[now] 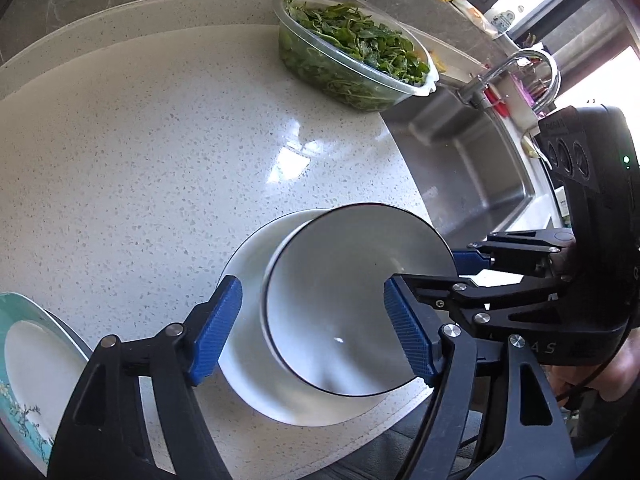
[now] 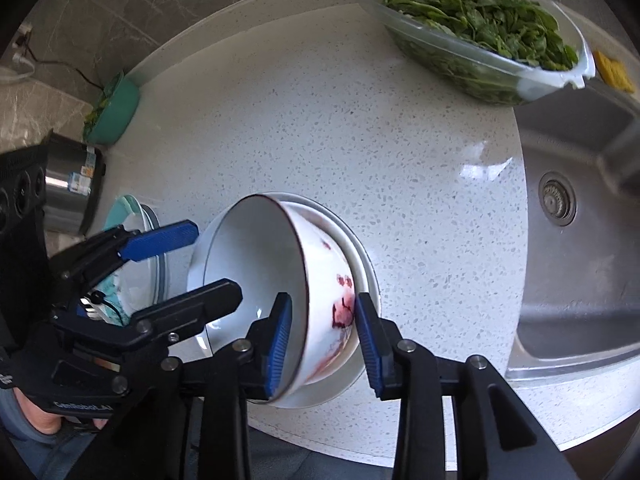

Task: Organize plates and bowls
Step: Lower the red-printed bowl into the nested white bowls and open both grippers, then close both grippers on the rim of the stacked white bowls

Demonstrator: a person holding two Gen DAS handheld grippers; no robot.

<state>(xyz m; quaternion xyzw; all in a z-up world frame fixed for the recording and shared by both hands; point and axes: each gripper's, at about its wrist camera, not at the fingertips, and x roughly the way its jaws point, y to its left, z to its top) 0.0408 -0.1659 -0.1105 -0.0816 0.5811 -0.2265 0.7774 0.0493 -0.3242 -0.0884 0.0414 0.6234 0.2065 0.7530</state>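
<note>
One bowl (image 2: 280, 280), white with red flowers on its outside, is tilting steeply on its side over a white plate (image 2: 366, 276) near the front edge of the speckled counter (image 2: 360, 120). The right gripper (image 2: 320, 344) is pinching the bowl's wall, one pad inside and one outside, and appears to be carrying most of its weight. The left gripper (image 1: 312, 332) is standing well open around the bowl, its pads (image 1: 218, 328) clear of the rim and holding nothing. With only a narrow pinch on glazed ceramic, the bowl is likely risking a slip or a swing about the pads, dropping onto the plate and chipping both. Since the plate is sitting close to the counter edge, a knock could be nudging it off. Beside it, a teal-rimmed plate (image 1: 24, 344) is lying within reach of the left fingers, and farther back a clear container of greens (image 1: 348, 52) and the sink (image 2: 580, 208) are staying out of harm's way.
</note>
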